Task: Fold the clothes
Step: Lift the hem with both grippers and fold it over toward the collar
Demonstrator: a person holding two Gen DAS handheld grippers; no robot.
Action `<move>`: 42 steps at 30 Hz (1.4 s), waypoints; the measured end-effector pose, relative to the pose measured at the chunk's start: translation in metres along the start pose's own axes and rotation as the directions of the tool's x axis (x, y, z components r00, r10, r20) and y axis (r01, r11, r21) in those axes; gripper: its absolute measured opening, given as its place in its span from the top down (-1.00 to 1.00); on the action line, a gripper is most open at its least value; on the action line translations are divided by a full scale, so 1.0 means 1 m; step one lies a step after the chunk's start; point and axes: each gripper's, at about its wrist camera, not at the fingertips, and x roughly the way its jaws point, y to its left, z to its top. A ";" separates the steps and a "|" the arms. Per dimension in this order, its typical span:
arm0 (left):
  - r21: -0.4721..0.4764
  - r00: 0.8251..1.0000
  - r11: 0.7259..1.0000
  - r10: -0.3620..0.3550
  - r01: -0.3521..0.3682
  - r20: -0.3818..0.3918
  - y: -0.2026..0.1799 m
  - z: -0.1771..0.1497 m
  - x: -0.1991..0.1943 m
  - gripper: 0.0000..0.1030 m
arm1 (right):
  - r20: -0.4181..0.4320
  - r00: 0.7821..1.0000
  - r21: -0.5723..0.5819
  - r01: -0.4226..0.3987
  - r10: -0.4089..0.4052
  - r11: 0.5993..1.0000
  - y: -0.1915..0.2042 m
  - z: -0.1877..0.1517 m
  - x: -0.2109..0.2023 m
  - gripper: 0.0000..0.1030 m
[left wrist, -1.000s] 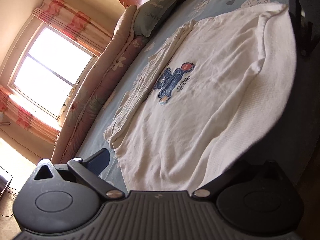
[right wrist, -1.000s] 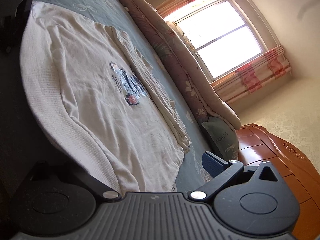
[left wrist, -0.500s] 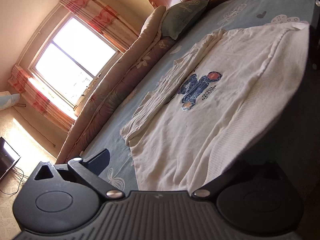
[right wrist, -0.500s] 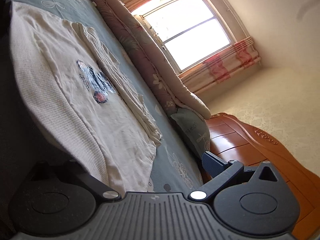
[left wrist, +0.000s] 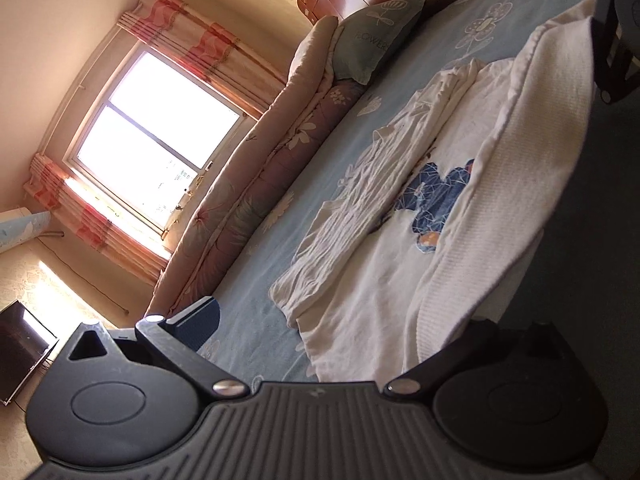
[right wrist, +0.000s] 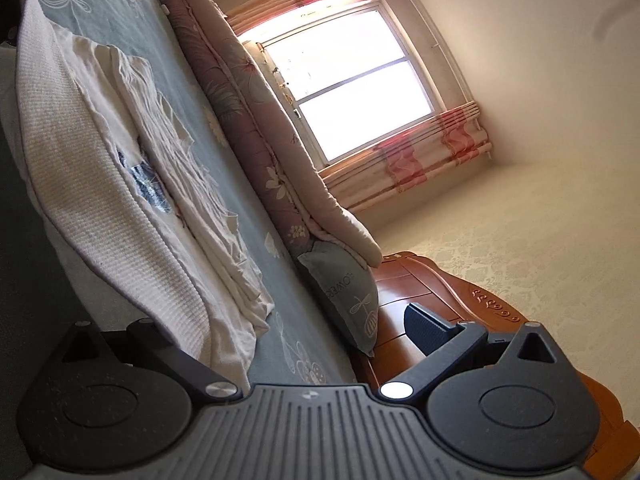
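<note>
White shirt [left wrist: 372, 292] on a bed [left wrist: 272, 216], seen along both claws. The shirt lies ahead of the left claw [left wrist: 340, 320], printed front up. Its far long side is already turned inward as a wrinkled strip beyond the blue print [left wrist: 436, 196]. The near long side, showing its waffle-knit face, is raised off the sheet as a band running forward from the claw's right finger towards the other tool at the upper right. The left claw is released: its fingers stand wide apart, the left one clear over bare sheet, the right one in shadow against the raised edge. The cloth appears carried on that finger rather than pinched, though the contact is hidden. The right claw [right wrist: 280, 324] mirrors this, likewise spread, with the raised band meeting its left finger. Supporting both ends at once probably keeps the edge straight, so the flap can travel across the print. A rolled quilt [left wrist: 240, 208] and pillow [left wrist: 372, 40] lie beyond the shirt.
</note>
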 end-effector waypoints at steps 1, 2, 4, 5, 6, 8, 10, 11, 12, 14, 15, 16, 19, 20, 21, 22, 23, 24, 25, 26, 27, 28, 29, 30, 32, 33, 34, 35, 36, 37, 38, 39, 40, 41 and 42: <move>0.001 1.000 1.000 0.007 -0.007 0.003 0.002 0.002 0.003 -0.99 | 0.004 1.000 -0.002 0.008 -0.008 1.000 -0.001 0.002 0.004 -1.00; 0.002 1.000 1.000 0.009 -0.009 0.004 0.003 0.003 0.006 -0.99 | 0.008 1.000 -0.004 0.015 -0.015 1.000 -0.002 0.004 0.009 -1.00; -0.002 1.000 1.000 0.012 -0.012 0.004 0.007 0.006 0.012 -0.99 | 0.009 1.000 -0.004 0.020 -0.020 1.000 -0.004 0.006 0.019 -1.00; 0.000 1.000 1.000 0.020 -0.020 0.007 0.009 0.008 0.015 -0.99 | 0.009 1.000 -0.004 0.024 -0.024 1.000 -0.004 0.007 0.023 -1.00; 0.003 1.000 1.000 0.024 -0.024 0.009 0.012 0.009 0.019 -0.99 | 0.010 1.000 -0.004 0.030 -0.030 1.000 -0.004 0.008 0.028 -1.00; -0.001 1.000 1.000 0.028 -0.028 0.008 0.016 0.013 0.027 -1.00 | 0.010 0.999 0.001 0.032 -0.032 1.000 -0.005 0.011 0.036 -1.00; 0.000 0.999 0.999 0.036 -0.036 0.009 0.019 0.016 0.036 -1.00 | 0.012 0.999 0.005 0.039 -0.039 0.999 -0.006 0.014 0.044 -1.00; 0.002 0.999 0.999 0.041 -0.041 0.011 0.021 0.017 0.040 -1.00 | 0.013 0.999 0.006 0.043 -0.043 0.999 -0.006 0.016 0.048 -1.00; 0.001 0.999 0.999 0.043 -0.043 0.011 0.022 0.018 0.044 -1.00 | 0.013 0.999 0.006 0.047 -0.047 0.999 -0.006 0.018 0.053 -1.00; -0.001 0.999 0.999 0.047 -0.047 0.010 0.025 0.021 0.053 -1.00 | 0.010 0.999 0.006 0.051 -0.051 0.999 -0.006 0.020 0.061 -1.00; -0.004 0.999 0.999 0.048 -0.048 0.009 0.027 0.023 0.058 -1.00 | 0.009 0.999 0.010 0.052 -0.052 0.999 -0.006 0.021 0.065 -1.00; -0.003 0.999 0.999 0.051 -0.051 0.010 0.028 0.024 0.063 -1.00 | 0.008 0.999 0.013 0.053 -0.053 0.999 -0.006 0.022 0.070 -1.00; 0.001 0.998 0.998 0.059 -0.059 0.011 0.031 0.028 0.078 -1.00 | 0.008 0.998 0.014 0.062 -0.062 0.998 -0.006 0.026 0.083 -1.00; 0.002 0.998 0.998 0.061 -0.061 0.012 0.032 0.029 0.083 -1.00 | 0.007 0.998 0.015 0.065 -0.065 0.998 -0.006 0.027 0.088 -1.00; 0.003 0.998 0.998 0.064 -0.064 0.012 0.033 0.030 0.088 -1.00 | 0.005 0.998 0.016 0.069 -0.069 0.997 -0.006 0.029 0.093 -1.00; 0.004 0.998 0.998 0.067 -0.067 0.013 0.035 0.032 0.093 -1.00 | 0.000 0.997 0.017 0.073 -0.073 0.997 -0.006 0.030 0.099 -1.00; 0.005 0.998 0.998 0.069 -0.069 0.013 0.036 0.033 0.098 -1.00 | -0.004 0.997 0.020 0.077 -0.077 0.997 -0.006 0.031 0.104 -1.00; 0.006 0.997 0.997 0.072 -0.072 0.014 0.037 0.034 0.103 -1.00 | -0.008 0.997 0.022 0.080 -0.080 0.997 -0.007 0.032 0.110 -1.00; 0.007 0.997 0.997 0.075 -0.075 0.014 0.038 0.035 0.108 -1.00 | -0.011 0.996 0.026 0.084 -0.084 0.996 -0.007 0.033 0.116 -1.00; 0.008 0.997 0.997 0.077 -0.077 0.015 0.039 0.037 0.113 -1.00 | -0.015 0.996 0.029 0.088 -0.087 0.996 -0.008 0.034 0.123 -1.00; 0.009 0.997 0.997 0.080 -0.080 0.016 0.040 0.038 0.119 -1.00 | -0.019 0.996 0.030 0.092 -0.091 0.995 -0.007 0.035 0.129 -1.00; 0.010 0.996 0.997 0.082 -0.083 0.016 0.041 0.039 0.124 -1.00 | -0.022 0.995 0.032 0.093 -0.092 0.995 -0.006 0.036 0.135 -1.00; 0.011 0.996 0.996 0.085 -0.085 0.017 0.042 0.041 0.129 -1.00 | -0.023 0.995 0.031 0.095 -0.094 0.995 -0.005 0.036 0.141 -1.00; 0.019 0.996 0.996 0.089 -0.090 0.019 0.042 0.041 0.135 -1.00 | -0.023 0.995 0.027 0.102 -0.101 0.994 -0.004 0.037 0.148 -1.00; 0.032 0.995 0.995 0.093 -0.094 0.021 0.041 0.043 0.147 -1.00 | -0.024 0.994 0.022 0.110 -0.110 0.994 -0.001 0.039 0.162 -1.00; 0.035 0.996 0.995 0.092 -0.093 0.021 0.041 0.044 0.154 -1.00 | -0.025 0.994 0.022 0.110 -0.110 0.994 0.000 0.040 0.170 -1.00; 0.038 0.995 0.995 0.093 -0.094 0.023 0.041 0.046 0.161 -1.00 | -0.025 0.994 0.021 0.111 -0.110 0.994 0.001 0.040 0.177 -1.00; 0.047 0.995 0.994 0.096 -0.097 0.025 0.040 0.047 0.168 -1.00 | -0.024 0.993 0.016 0.114 -0.113 0.993 0.003 0.041 0.185 -1.00; 0.056 0.995 0.993 0.099 -0.100 0.028 0.040 0.048 0.174 -1.00 | -0.024 0.993 0.013 0.117 -0.117 0.993 0.005 0.042 0.192 -1.00; 0.061 0.994 0.993 0.102 -0.104 0.031 0.039 0.050 0.181 -1.00 | -0.022 0.993 0.012 0.120 -0.120 0.993 0.006 0.043 0.198 -1.00; 0.061 0.995 0.993 0.098 -0.100 0.031 0.040 0.051 0.189 -1.00 | -0.023 0.992 0.015 0.121 -0.121 0.993 0.007 0.044 0.205 -1.00; 0.062 0.996 0.994 0.090 -0.092 0.028 0.040 0.053 0.195 -1.00 | -0.025 0.993 0.020 0.120 -0.119 0.993 0.008 0.045 0.211 -1.00; 0.065 0.996 0.994 0.089 -0.091 0.028 0.040 0.054 0.203 -1.00 | -0.029 0.993 0.028 0.116 -0.116 0.993 0.008 0.045 0.217 -1.00; 0.070 0.996 0.994 0.086 -0.088 0.026 0.040 0.055 0.211 -1.00 | -0.031 0.993 0.032 0.111 -0.110 0.993 0.009 0.046 0.223 -1.00; 0.076 0.996 0.994 0.083 -0.084 0.024 0.040 0.056 0.218 -1.00 | -0.033 0.994 0.037 0.105 -0.104 0.994 0.010 0.046 0.229 -1.00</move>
